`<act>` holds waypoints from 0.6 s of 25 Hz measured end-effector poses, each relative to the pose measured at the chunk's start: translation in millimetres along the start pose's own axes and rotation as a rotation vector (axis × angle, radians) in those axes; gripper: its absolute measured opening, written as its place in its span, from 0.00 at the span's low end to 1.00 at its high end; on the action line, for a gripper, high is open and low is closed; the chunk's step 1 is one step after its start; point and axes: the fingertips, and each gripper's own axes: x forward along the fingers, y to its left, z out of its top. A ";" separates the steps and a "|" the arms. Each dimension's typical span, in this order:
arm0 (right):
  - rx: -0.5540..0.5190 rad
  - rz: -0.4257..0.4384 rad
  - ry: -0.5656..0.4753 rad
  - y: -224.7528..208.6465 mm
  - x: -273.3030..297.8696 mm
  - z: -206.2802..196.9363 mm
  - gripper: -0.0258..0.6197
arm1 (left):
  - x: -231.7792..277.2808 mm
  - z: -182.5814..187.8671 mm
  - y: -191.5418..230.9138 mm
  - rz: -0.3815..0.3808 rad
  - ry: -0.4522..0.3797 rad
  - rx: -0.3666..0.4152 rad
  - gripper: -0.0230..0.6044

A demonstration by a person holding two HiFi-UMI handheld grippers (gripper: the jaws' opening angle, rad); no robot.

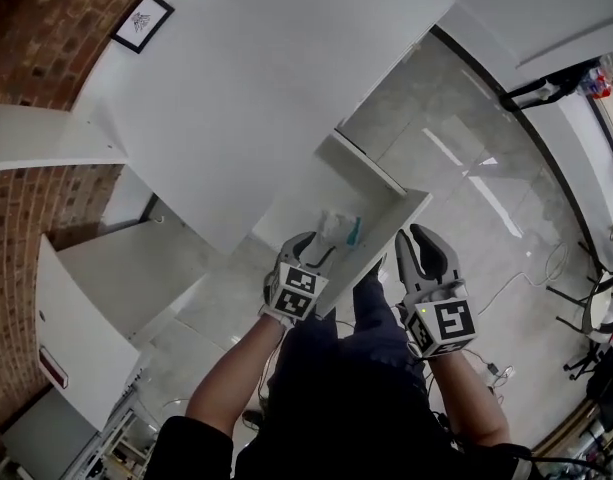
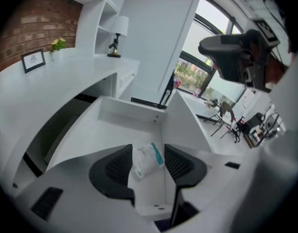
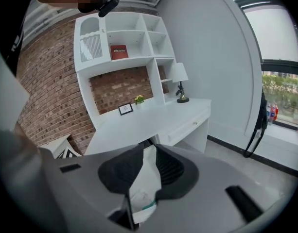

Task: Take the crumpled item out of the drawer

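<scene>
1. Left gripper view: left tongs (image 2: 148,162) stand wide apart astride the crumpled item (image 2: 146,159), a white, teal-striped packet lying in the open drawer (image 2: 114,130); neither pad presses it.
2. Right gripper view: right tongs (image 3: 149,166) narrowly apart, gripping nothing; only here, wall shelves (image 3: 124,38) show.
3. Head view: white surface (image 1: 256,88), brick wall (image 1: 46,28), grey floor (image 1: 466,188).

White crumpled item (image 2: 148,160) with teal stripe lies inside the open drawer (image 2: 124,111)
</scene>
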 end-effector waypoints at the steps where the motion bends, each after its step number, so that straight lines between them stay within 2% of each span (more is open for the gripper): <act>1: 0.006 0.000 0.008 -5.0 2.2 -4.7 0.16 | 8.3 -4.4 -1.4 -0.003 0.029 0.051 0.36; 5: 0.050 -0.026 0.022 -28.2 10.0 -16.3 0.16 | 34.1 -22.1 -4.7 -0.017 0.134 0.216 0.36; 10: 0.083 -0.050 0.020 -44.8 14.1 -20.6 0.16 | 62.7 -48.3 -15.1 -0.097 0.284 0.402 0.34; 15: 0.093 -0.058 0.044 -58.4 16.0 -27.7 0.16 | 89.8 -60.9 -26.0 -0.143 0.369 0.528 0.30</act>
